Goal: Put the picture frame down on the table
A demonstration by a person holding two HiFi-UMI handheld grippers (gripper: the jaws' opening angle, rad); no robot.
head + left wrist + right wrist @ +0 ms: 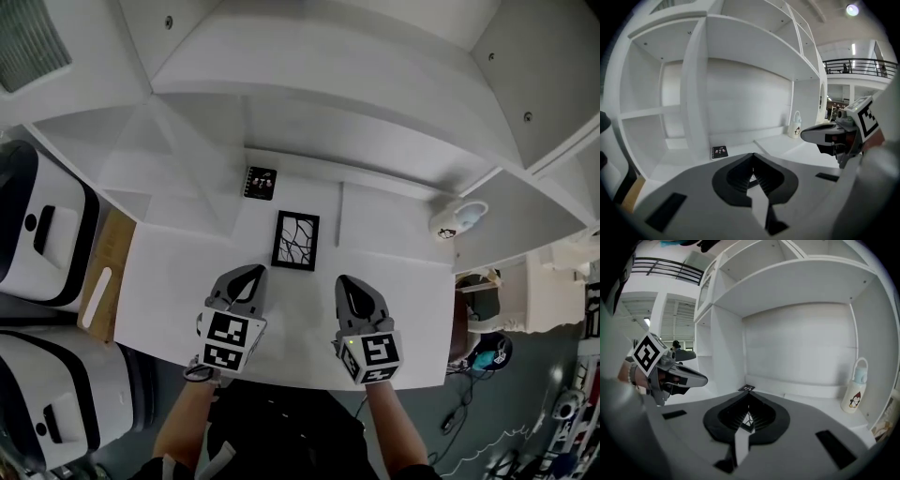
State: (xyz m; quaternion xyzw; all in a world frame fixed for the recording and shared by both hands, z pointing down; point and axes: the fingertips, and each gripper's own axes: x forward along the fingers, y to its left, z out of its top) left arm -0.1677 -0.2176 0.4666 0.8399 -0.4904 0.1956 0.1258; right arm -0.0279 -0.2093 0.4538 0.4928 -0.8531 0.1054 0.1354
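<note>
- In the middle of the tabletop (384,244), the picture frame (295,241) appears to lie flat, well clear of every edge. Judged from how it lies, your task looks done.
- Near the front edge, your left hand-held gripper (249,274) and right hand-held gripper (350,282) both have their jaws pressed together with nothing between them. The frame sits just beyond their tips, between the two.
- If you push either tip forward, you would likely shove the frame toward the back edge or twist it askew, since it lies loose.
- If you swing your right hand wide, you could tip the bottle (459,219) standing near the back right corner.
- The small black card (260,183) by the back edge is at risk only if the frame slides into it.
- Count: one picture frame, one black card, one bottle, two hand-held grippers.
</note>
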